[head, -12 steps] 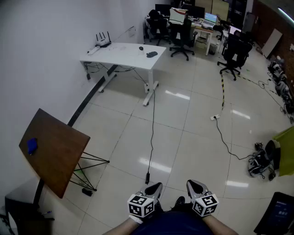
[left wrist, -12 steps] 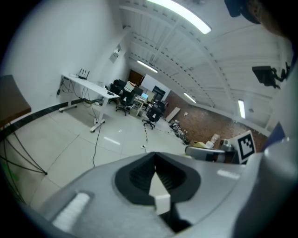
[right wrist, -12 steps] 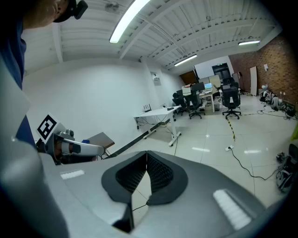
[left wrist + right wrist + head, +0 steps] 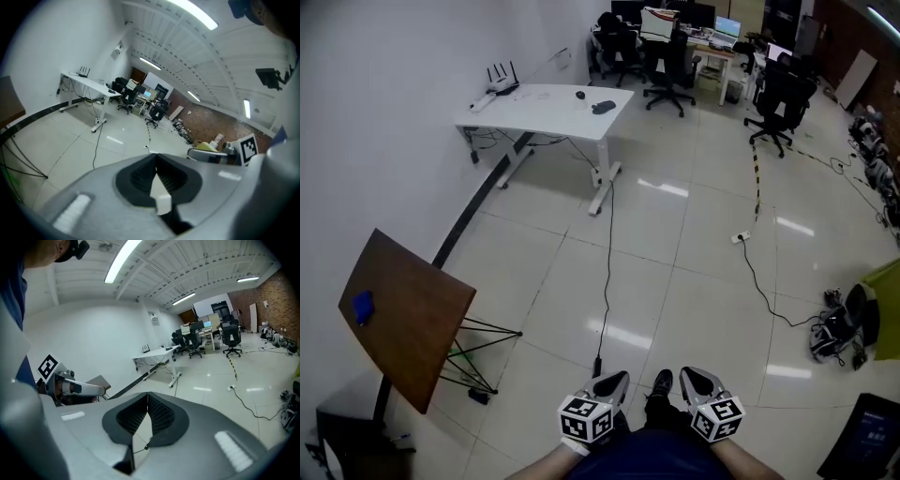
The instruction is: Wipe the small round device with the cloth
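Two empty claws, clenched: left gripper (image 4: 613, 381) and right gripper (image 4: 695, 379), low by the body.
What looks like the blue cloth (image 4: 363, 306) lies on the brown table (image 4: 412, 328), well apart; with the round device not discernible, the approach could go astray.

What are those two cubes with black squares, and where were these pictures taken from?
A person holds a two-jaw gripper in each hand; the cubes are part of them. One picture comes from a camera on the person's head, looking down at the left gripper and right gripper. The other two come from cameras riding on each gripper. Both pairs of jaws are shut and empty. Off to the left stands a brown table with a small blue thing on it.
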Available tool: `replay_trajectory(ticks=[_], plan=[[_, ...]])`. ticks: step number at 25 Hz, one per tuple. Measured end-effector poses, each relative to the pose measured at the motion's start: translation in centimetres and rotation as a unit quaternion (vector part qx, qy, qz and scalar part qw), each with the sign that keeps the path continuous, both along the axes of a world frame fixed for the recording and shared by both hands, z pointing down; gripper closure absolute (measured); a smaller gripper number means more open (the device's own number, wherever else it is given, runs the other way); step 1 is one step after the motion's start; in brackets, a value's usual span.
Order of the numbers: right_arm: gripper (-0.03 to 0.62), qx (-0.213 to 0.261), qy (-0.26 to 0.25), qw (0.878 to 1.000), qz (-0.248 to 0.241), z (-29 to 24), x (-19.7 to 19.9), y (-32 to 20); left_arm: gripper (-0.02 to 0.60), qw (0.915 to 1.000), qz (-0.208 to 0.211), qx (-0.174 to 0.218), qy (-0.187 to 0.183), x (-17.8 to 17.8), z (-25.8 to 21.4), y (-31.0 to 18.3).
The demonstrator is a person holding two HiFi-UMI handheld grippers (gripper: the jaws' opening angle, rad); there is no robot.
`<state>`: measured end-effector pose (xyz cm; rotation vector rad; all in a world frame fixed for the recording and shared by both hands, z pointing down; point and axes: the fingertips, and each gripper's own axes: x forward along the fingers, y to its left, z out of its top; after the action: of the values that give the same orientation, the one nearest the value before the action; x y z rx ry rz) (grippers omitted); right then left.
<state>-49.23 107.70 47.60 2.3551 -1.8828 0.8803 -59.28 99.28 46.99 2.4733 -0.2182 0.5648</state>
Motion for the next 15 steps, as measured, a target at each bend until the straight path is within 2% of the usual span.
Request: replay_trajectory(ticks=[9, 15], plan=[[0.582, 0.035, -0.018, 0.999, -0.014, -0.4, 10.2, -3.9, 0.578, 0.9989, -0.008, 0.045, -0.010, 10.2, -1.7, -2.7], [0.582, 0.040, -0.030, 0.999, -0.017, -0.3, 14.8, -4.7, 0.578, 0.9981, -0.030, 0.050, -0.019, 14.0, -2.1, -3.7]])
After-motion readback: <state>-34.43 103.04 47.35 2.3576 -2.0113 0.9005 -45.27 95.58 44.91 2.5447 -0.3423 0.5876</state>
